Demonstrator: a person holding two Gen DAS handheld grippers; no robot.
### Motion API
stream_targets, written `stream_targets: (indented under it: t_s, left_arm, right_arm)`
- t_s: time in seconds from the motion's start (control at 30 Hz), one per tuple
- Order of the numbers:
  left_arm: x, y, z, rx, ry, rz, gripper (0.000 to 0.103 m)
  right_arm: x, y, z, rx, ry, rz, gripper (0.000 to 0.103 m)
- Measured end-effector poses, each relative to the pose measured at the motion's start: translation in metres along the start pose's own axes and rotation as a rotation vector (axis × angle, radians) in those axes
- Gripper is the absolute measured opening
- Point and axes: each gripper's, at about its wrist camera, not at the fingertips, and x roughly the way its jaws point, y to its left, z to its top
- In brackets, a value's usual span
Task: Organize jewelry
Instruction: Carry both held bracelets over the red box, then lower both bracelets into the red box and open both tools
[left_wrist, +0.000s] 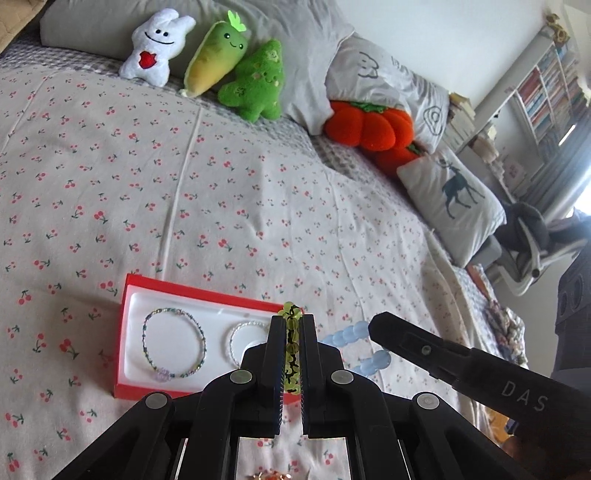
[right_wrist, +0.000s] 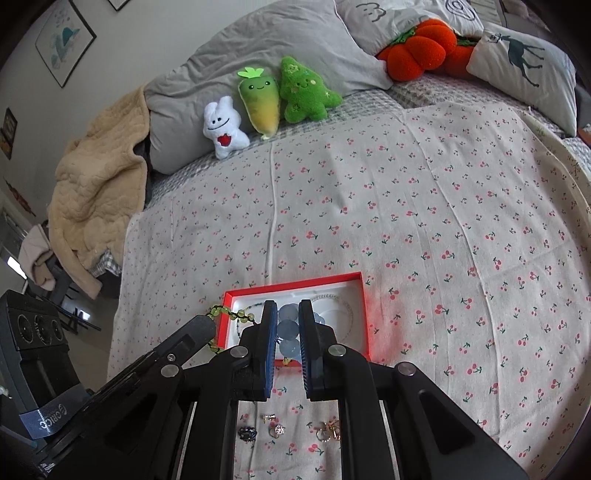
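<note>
- Left gripper: fingers pinched on a green bead bracelet; the strand runs between the pads and pokes out past the tips.
- Right gripper: fingers clamped on a blue bead bracelet, round pale beads stacked between the pads.
- Red jewelry box lies on the bed, just ahead of both sets of fingertips, open, white insert showing.
- Done so far, by the look of it: a multicolour bead bracelet sits in the far-left recess; a pearly white bracelet in the next one, partly hidden behind the left fingers.
- Left to do: both held bracelets not yet laid down; small rings and gold pieces lie loose on the bedspread under the right gripper.
- Room: the two grippers are near each other, angled toward the same box end; crowding likely. Red rim is a raised edge that dangling beads could catch. Bed beyond the fingertips is bare until the plush toys.
</note>
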Motion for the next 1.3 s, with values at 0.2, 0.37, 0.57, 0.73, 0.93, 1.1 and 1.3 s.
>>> stream_targets:
  t_s: [0.2,0.37,0.57,0.73,0.93,1.1,1.3]
  left_arm:
    - [0.036,0.036,-0.006,-0.025,0.053,0.142,0.001]
    - [0.05,0.056,-0.015,0.001,0.075,0.253,0.001]
    - [0.056,0.071,-0.02,0.016,0.09,0.319,0.002]
    - [0.055,0.068,-0.021,0.038,0.089,0.333,0.002]
    - [0.055,0.066,-0.022,0.048,0.086,0.344,0.002]
    - [0.056,0.062,-0.023,0.089,0.108,0.361,0.002]
    - [0.041,0.048,-0.026,0.148,0.129,0.356,0.029]
  right_arm:
    - [0.023,0.002,0.007,-0.028,0.01,-0.035,0.012]
    - [0.048,0.006,0.003,-0.04,0.061,-0.034,0.012]
    - [0.068,0.023,-0.003,-0.065,0.1,0.026,0.012]
    - [0.085,0.013,-0.007,-0.095,0.12,-0.076,0.012]
    - [0.097,-0.014,-0.01,-0.116,0.14,-0.189,0.012]
    - [0.097,-0.019,-0.012,-0.137,0.155,-0.194,0.013]
    - [0.082,-0.015,-0.012,-0.129,0.169,-0.153,0.02]
